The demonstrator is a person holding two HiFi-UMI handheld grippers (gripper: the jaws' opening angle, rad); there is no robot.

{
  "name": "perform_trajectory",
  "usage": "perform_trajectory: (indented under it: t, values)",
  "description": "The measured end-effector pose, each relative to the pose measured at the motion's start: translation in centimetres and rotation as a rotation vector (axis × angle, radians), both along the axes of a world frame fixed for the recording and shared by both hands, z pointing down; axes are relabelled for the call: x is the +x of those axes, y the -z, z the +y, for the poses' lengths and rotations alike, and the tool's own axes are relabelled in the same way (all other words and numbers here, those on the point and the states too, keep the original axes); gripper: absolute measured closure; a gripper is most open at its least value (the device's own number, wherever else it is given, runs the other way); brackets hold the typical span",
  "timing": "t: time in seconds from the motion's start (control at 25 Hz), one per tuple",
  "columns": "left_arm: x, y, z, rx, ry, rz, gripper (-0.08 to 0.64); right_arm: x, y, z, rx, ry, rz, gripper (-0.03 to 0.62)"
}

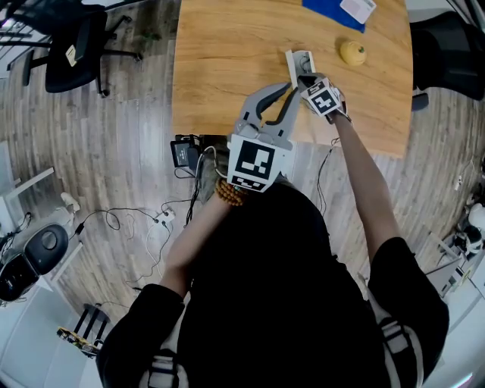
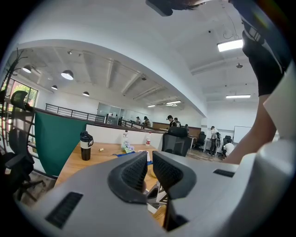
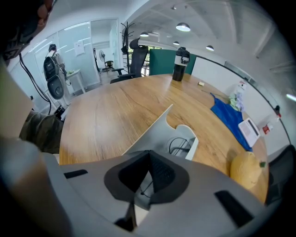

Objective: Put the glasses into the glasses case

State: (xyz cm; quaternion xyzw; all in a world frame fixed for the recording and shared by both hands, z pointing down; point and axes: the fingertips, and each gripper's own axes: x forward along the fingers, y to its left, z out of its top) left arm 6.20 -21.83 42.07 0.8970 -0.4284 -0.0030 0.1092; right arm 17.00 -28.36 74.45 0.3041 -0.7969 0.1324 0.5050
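The white glasses case (image 1: 298,62) lies open near the table's front edge, its lid (image 3: 155,125) standing up. Thin black-wire glasses (image 3: 179,145) sit partly inside its tray. My right gripper (image 3: 149,155) hangs right over the case, jaw tips pressed together, and a thin wire of the glasses runs back from the tips. From the head view that gripper (image 1: 306,79) is at the case's near end. My left gripper (image 1: 292,89) hovers just beside it, raised and tilted up. Its pads (image 2: 136,169) stand almost together with nothing between them (image 2: 150,159).
A yellow fruit (image 1: 352,51) lies right of the case, with a blue cloth (image 1: 333,12) and a white card behind it. A dark bottle (image 3: 180,62) stands at the far end. The wooden table (image 1: 227,68) ends just below the grippers. Cables and an office chair (image 1: 76,45) are on the floor.
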Motion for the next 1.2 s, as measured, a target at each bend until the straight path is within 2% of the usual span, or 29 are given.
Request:
perform_trajectory:
  t: [0.12,0.28,0.52,0.64,0.84,1.2]
  values:
    - [0.2,-0.1,0.0,0.001,-0.004,-0.003,0.511,-0.4,0.5,0.9,-0.008,0.006,-0.033,0.584]
    - [0.4,-0.2,0.3,0.001,-0.010,-0.009,0.511,0.0,-0.6,2.3,-0.043,0.028,0.001,0.584]
    - [1.1,0.0,0.9,0.006,-0.035,-0.030,0.511,0.7,-0.5,2.1,-0.028,-0.047,-0.009,0.584]
    - [1.3,0.1,1.3,0.011,-0.048,-0.042,0.511,0.2,0.7,1.9,-0.003,-0.071,-0.052,0.584]
    - [1.2,0.0,1.5,0.025,-0.065,-0.070,0.511,-0.4,4.8,0.8,0.107,-0.105,-0.127,0.584]
    - [1.1,2.1,0.7,0.094,-0.050,-0.096,0.511,-1.6,17.3,-2.1,0.364,-0.131,-0.286,0.584]
